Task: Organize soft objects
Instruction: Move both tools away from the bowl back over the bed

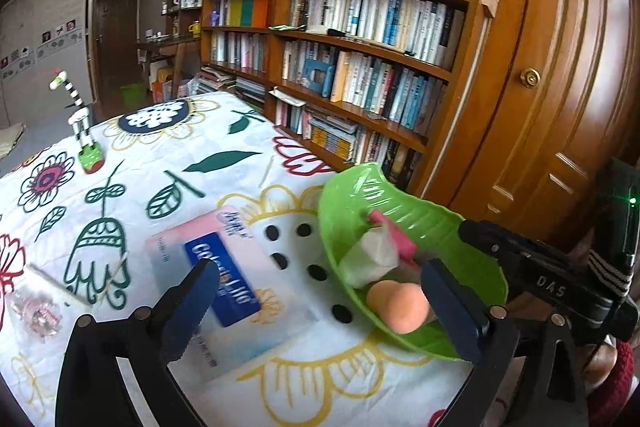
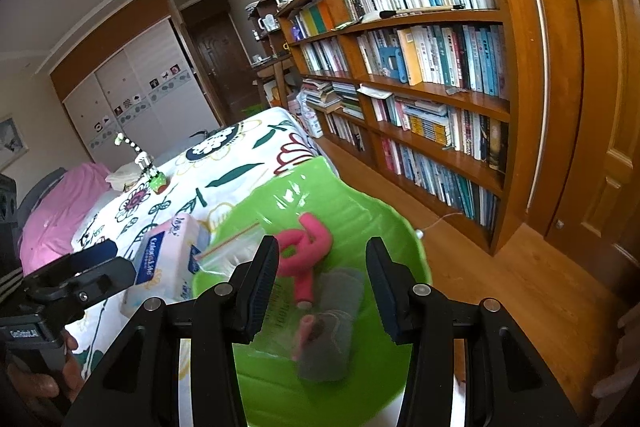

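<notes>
Both grippers hover over the table's flower-print cloth (image 1: 160, 163), near the table edge. The left gripper (image 1: 320, 307) has its jaws spread wide with nothing between them; below sits a soft pink-and-blue tissue pack (image 1: 216, 267), flat on the cloth and just beside the bright green plastic bowl (image 1: 472, 227). The right gripper (image 2: 322, 283) is also spread wide and empty, above the bowl, looking down into it. The bowl already holds soft items: a pink bent foam tube (image 2: 306, 255), a grey-white folded cloth or sponge piece (image 1: 370, 255), a peach-coloured rounded squishy lump (image 1: 400, 307), and what looks like clear plastic film, blurred. From the left view the bowl reads as tilted, its near rim behind the left gripper's right finger; I cannot tell whether it overhangs the table edge. Step judged: gathering soft things into the bowl, mostly done, with the tissue pack left out. Next move likely needs the left gripper lowered and closed across the pack's narrow sides, gently, since it will squash. A striped toy figure (image 1: 82, 131) stands well apart at the far side.
</notes>
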### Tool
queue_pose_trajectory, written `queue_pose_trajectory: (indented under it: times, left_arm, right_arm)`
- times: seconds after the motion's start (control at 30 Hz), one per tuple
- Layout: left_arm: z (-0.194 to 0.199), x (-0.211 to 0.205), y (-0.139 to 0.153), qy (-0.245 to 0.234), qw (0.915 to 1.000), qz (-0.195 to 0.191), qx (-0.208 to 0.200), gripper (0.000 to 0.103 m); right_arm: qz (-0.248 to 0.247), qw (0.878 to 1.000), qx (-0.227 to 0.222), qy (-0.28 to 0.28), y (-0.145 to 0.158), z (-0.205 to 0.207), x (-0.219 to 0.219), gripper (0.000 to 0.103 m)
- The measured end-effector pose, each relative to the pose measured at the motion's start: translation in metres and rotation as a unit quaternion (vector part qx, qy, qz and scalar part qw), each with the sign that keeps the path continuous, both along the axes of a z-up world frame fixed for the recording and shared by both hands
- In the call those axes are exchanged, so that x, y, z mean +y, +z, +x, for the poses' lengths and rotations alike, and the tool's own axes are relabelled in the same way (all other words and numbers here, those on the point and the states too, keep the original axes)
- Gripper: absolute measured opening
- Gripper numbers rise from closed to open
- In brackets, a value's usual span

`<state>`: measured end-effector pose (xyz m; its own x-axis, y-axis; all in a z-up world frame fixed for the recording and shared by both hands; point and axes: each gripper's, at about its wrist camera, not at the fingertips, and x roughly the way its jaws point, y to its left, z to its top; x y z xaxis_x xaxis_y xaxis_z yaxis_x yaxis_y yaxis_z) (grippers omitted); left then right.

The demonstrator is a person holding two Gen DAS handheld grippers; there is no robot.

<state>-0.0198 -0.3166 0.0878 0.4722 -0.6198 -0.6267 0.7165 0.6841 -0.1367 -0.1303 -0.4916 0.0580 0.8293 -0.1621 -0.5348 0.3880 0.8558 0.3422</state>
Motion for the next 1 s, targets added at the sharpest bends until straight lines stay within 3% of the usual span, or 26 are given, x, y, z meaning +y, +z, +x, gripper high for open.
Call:
queue_pose_trajectory:
  times: [0.53, 1.0]
  left_arm:
    - [0.026, 0.078, -0.004, 0.082, 0.9965, -0.007, 0.017, 0.103]
    - [0.050, 0.170, -0.015, 0.182, 0.9819, -0.021, 0.047, 0.103]
  right_arm:
    - [-0.014, 0.997, -0.015, 0.071, 0.023, 0.045, 0.060, 0.047]
    - [-0.020, 0.991, 0.002, 0.132, 0.037, 0.096, 0.115, 0.047]
